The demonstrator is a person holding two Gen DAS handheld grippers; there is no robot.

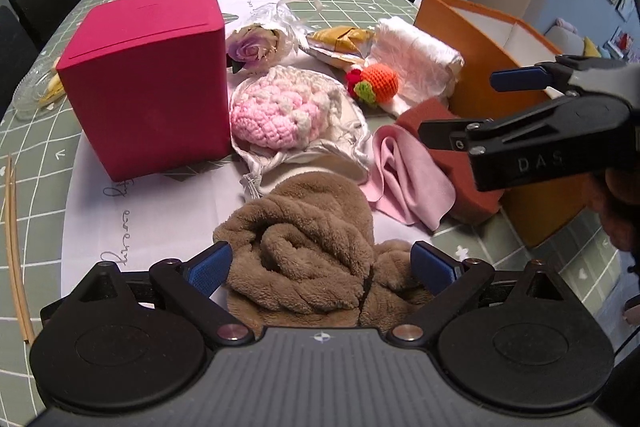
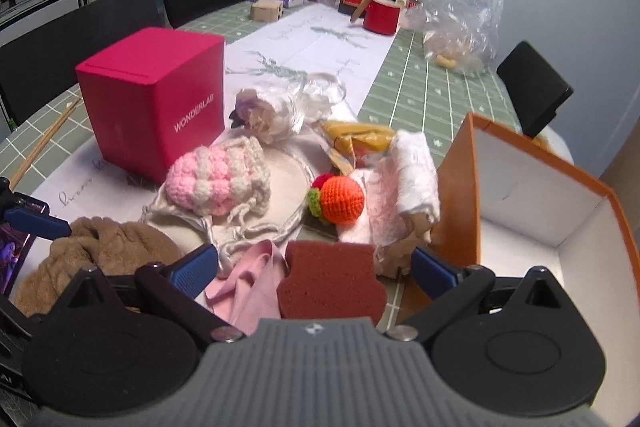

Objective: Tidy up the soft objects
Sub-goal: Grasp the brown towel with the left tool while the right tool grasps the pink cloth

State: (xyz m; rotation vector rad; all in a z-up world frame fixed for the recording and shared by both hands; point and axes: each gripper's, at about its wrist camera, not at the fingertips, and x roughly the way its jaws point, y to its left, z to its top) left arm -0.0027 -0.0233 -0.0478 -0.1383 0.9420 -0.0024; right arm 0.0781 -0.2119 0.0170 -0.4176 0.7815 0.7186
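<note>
Both sets of jaws are wide apart, left gripper (image 1: 320, 263) straddling the brown towel (image 1: 304, 251) and right gripper (image 2: 314, 267) over the sponge (image 2: 330, 281) beside the orange box (image 2: 560, 227), so a sloppy squeeze could snag the pink cloth (image 2: 248, 287) too.

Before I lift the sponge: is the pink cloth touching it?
Touching. The right wrist view shows the folded pink cloth lying against the left edge of the dark red sponge, no gap.
</note>
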